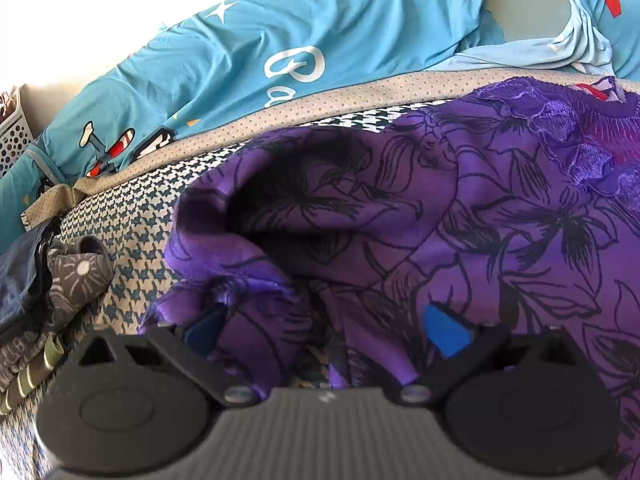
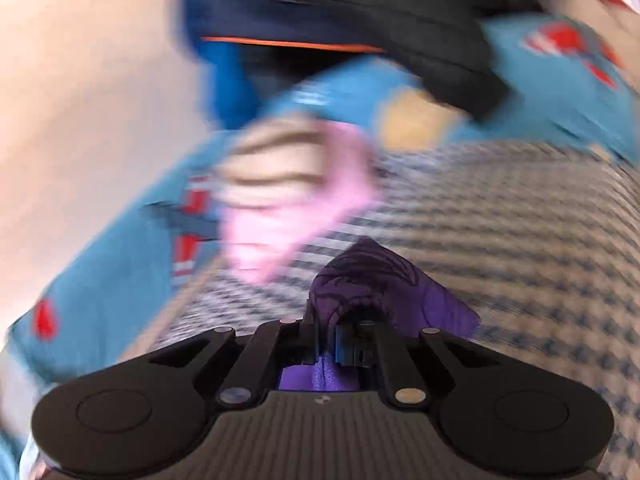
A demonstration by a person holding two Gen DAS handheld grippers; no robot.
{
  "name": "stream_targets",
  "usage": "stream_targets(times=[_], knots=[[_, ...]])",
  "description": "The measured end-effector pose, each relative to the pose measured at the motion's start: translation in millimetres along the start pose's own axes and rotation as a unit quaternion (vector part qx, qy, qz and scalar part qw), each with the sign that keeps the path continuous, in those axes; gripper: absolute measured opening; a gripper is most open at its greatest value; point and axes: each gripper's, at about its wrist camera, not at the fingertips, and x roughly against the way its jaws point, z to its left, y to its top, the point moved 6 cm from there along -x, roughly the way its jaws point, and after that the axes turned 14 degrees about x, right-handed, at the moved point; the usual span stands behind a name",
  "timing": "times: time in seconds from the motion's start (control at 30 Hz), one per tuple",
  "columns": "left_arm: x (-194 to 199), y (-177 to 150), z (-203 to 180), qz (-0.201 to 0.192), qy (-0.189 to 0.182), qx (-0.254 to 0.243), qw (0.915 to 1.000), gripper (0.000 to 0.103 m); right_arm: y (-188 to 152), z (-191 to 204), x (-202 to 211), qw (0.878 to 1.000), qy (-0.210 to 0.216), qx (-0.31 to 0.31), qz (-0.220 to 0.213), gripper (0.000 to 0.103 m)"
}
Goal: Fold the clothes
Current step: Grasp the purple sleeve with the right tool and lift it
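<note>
We see the garment (image 1: 460, 208) on the checked cover (image 1: 132, 216), centre-right of frame; folded clothes (image 1: 36, 300) at left; the quilt (image 1: 240, 60) behind.

On the left wrist view, the purple garment (image 1: 440, 208) covers the near and right part of the bed (image 1: 132, 216), bunched up between the open jaws. A bare checked strip stays free to the left, hemmed by a pile of dark clothes (image 1: 48, 276) at the near left. A blue quilt (image 1: 280, 40) blocks the far side.
</note>
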Motion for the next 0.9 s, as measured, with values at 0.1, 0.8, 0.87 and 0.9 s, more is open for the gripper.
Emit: stream_targets(times=[0.1, 0.8, 0.87, 0.9], knots=[[0, 0, 0, 0.0, 0.0, -0.001, 1.0, 0.103, 3, 53, 14, 0.99, 0.086, 0.111, -0.031, 0.009], [-2, 0, 1, 0.009, -0.005, 0.009, 0.9999, 0.103, -97, 161, 32, 0.857, 0.297, 0.412, 0.083, 0.032], [-2, -1, 1, 0.008, -0.005, 0.009, 0.9999, 0.103, -97, 164, 33, 0.854, 0.313, 0.405, 0.091, 0.039], [-2, -1, 1, 0.009, -0.005, 0.009, 0.9999, 0.103, -98, 164, 33, 0.855, 0.315, 0.401, 0.095, 0.043]])
